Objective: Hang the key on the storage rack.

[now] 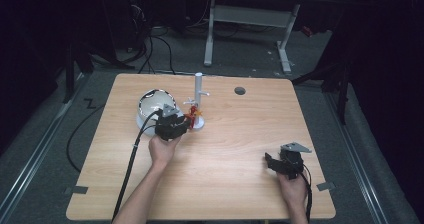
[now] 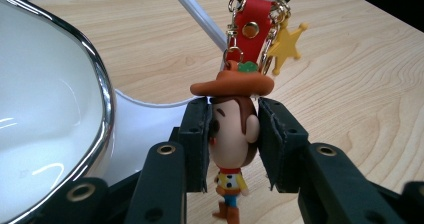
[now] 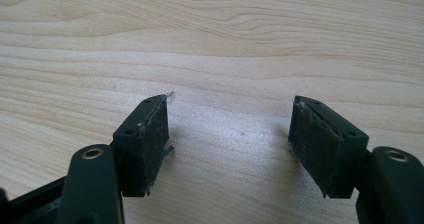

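The left tool (image 2: 234,139) is clamped on the head of the small cowboy-figure keychain with orange hat, red strap and yellow star charm (image 2: 233,134). The figure hangs straight ahead of that tool, between its pads, long axis upright, and its ring is on a peg of the white upright peg stand (image 1: 198,91), directly above the tool in the left gripper view. The glossy white bowl with chrome rim (image 2: 45,109) sits close on the tool's left. The right tool (image 3: 230,144) rests well apart over bare wooden tabletop (image 1: 240,149), jaws wide, holding nothing. The left hand (image 1: 163,151) is the nearer. The next move likely turns on that upright hang: lift or slide along the peg.
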`<state>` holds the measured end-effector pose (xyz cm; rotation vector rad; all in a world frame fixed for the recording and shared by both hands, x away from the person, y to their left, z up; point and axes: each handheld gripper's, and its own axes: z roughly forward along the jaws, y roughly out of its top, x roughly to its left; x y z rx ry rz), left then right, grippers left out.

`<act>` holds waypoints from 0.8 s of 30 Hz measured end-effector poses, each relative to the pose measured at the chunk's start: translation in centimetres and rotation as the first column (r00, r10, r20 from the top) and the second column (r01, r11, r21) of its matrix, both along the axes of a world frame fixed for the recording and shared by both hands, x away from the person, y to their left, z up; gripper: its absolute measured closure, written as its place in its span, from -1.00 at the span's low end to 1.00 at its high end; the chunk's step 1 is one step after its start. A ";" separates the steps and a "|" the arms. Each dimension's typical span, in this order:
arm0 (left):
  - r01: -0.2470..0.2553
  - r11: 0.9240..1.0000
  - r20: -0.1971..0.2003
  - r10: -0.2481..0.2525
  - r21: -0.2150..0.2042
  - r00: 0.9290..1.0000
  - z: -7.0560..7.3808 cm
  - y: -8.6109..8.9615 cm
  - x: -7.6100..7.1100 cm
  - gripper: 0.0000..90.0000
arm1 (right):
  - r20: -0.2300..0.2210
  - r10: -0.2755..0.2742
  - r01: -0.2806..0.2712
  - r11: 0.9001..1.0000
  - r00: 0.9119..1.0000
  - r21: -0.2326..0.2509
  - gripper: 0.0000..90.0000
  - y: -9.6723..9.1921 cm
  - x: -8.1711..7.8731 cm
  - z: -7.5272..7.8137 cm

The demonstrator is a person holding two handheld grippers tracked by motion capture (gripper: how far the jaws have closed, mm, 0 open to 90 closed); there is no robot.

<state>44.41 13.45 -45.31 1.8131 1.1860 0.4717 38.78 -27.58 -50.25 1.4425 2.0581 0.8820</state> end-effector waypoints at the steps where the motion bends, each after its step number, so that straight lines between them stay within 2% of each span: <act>1: 0.002 1.000 -0.003 -0.002 0.005 1.000 0.0 0.0 0.0 0.47 | 0.000 0.000 0.000 1.000 1.000 0.000 -0.27 0.0 0.0 0.0; 13: 0.006 1.000 0.002 -0.006 0.009 1.000 0.1 0.1 -0.1 0.47 | 0.000 0.000 0.000 1.000 1.000 0.000 -0.27 0.0 0.0 0.0; 24: -0.026 1.000 0.013 0.026 0.002 1.000 0.3 1.0 -1.0 0.16 | 0.000 0.000 0.000 1.000 1.000 0.000 -0.27 0.0 0.0 0.0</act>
